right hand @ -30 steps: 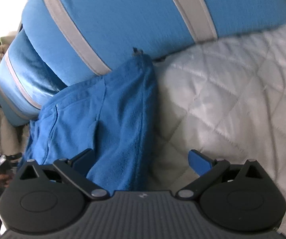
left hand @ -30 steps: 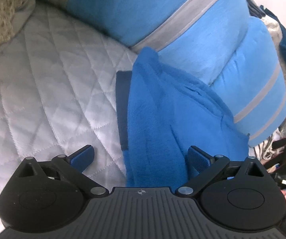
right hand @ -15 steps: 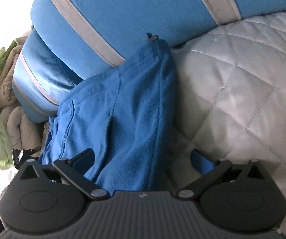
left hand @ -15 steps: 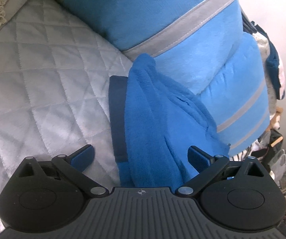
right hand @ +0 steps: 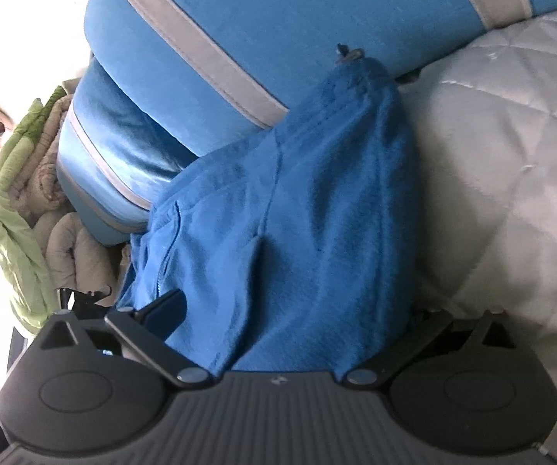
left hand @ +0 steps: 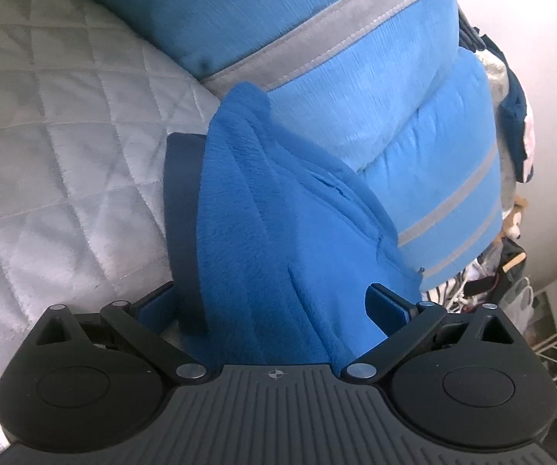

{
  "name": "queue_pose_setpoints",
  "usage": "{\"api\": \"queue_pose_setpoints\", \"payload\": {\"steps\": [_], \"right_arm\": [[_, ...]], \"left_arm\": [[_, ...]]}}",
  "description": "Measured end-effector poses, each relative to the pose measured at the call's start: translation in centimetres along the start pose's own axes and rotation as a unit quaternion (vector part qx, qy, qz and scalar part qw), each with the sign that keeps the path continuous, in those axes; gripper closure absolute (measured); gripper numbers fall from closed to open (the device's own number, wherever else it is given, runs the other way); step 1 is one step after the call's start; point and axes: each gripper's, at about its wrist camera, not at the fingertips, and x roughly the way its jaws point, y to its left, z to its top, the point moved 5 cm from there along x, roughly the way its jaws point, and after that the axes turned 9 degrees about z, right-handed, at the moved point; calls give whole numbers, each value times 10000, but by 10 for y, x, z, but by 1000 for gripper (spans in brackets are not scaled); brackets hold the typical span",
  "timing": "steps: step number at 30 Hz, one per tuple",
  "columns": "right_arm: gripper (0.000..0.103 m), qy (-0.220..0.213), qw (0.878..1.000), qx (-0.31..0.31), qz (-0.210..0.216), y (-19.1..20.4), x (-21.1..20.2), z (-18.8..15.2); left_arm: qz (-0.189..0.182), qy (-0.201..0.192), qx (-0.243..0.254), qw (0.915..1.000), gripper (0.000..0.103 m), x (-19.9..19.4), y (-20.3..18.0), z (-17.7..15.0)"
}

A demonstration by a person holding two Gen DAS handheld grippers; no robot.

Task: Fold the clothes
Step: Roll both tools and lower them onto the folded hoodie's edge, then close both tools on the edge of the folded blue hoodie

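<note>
Blue fleece garment (left hand: 278, 232): bunched lengthwise on quilted bedspread (left hand: 65, 174), far end propped vs striped blue pillows (left hand: 356, 77), prob. to keep it off the edge. L gripper (left hand: 270, 306) & R gripper (right hand: 290, 310): fingers spread wide, straddling cloth, nothing pinched.

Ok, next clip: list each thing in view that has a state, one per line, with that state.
blue fleece garment: folded into a narrow bundle, lying on the quilt, far end against the cushions, near end between both sets of jaws.
left gripper: jaws open, straddling the garment.
right gripper: jaws open, garment draped between them, one finger hidden by fabric.
striped blue cushions: stacked behind the garment.
white quilt: spread flat.
</note>
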Motion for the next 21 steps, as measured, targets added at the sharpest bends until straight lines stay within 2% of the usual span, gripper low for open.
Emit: {"api": "queue_pose_setpoints", "payload": {"steps": [3, 5, 7, 8, 13, 14, 16, 17, 21], "right_arm": [[19, -14, 10000, 50, -37, -2, 1, 2], [33, -81, 9998, 147, -108, -6, 0, 3], [43, -147, 9994, 253, -161, -10, -2, 5], [45, -175, 9992, 301, -173, -12, -2, 5], [54, -284, 9981, 513, -165, -15, -3, 3], [55, -290, 9980, 545, -169, -15, -3, 3], [58, -309, 9976, 591, -197, -18, -6, 2], [65, -329, 9974, 602, -214, -19, -6, 2], [71, -407, 9967, 642, -281, -19, -8, 0]], "left_arm": [[95, -30, -28, 9999, 14, 0, 2, 1], [139, -87, -81, 9998, 23, -1, 4, 0], [187, -132, -140, 9996, 30, -1, 6, 0], [202, -147, -174, 9995, 38, -1, 7, 0], [231, -196, -359, 9989, 54, -3, 10, -1], [237, -206, -396, 9987, 62, -3, 11, -1], [248, -225, -471, 9983, 66, -3, 12, -2], [254, -235, -508, 9981, 68, -4, 13, -2], [277, -274, -656, 9971, 74, -4, 16, -2]]}}
